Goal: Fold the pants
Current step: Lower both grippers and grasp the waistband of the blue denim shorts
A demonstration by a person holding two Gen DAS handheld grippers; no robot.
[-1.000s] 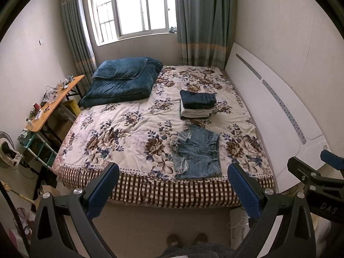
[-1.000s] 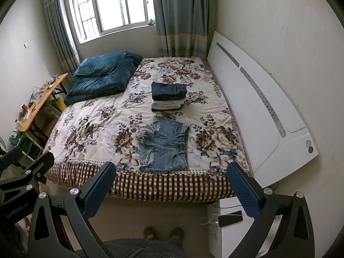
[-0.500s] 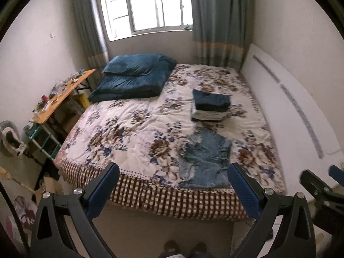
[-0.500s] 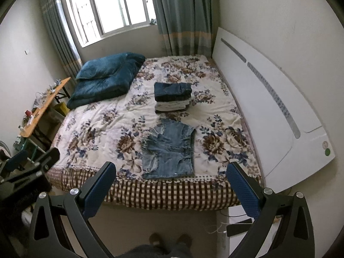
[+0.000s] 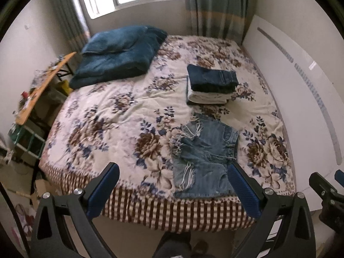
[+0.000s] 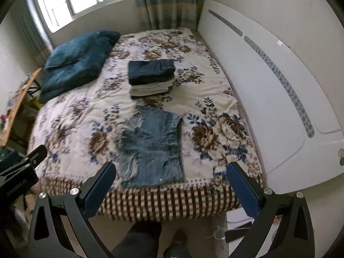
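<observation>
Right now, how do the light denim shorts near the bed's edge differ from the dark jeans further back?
The denim shorts lie spread flat in a single layer on the bedspread; the dark jeans are folded into a compact block.
The shorts are pale blue with frayed hems; the jeans are deep navy.
The shorts rest directly on the bedspread; the jeans top a stack of folded clothes.
Both are denim, and neither is touched by a gripper.

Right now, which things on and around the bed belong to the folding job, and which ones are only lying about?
For the job:
- denim shorts, spread flat near the bed's foot
- stack of folded pants
- left gripper, jaws open
- right gripper, jaws open

Lying about:
- blue quilt
- cluttered side table
- curtain
</observation>
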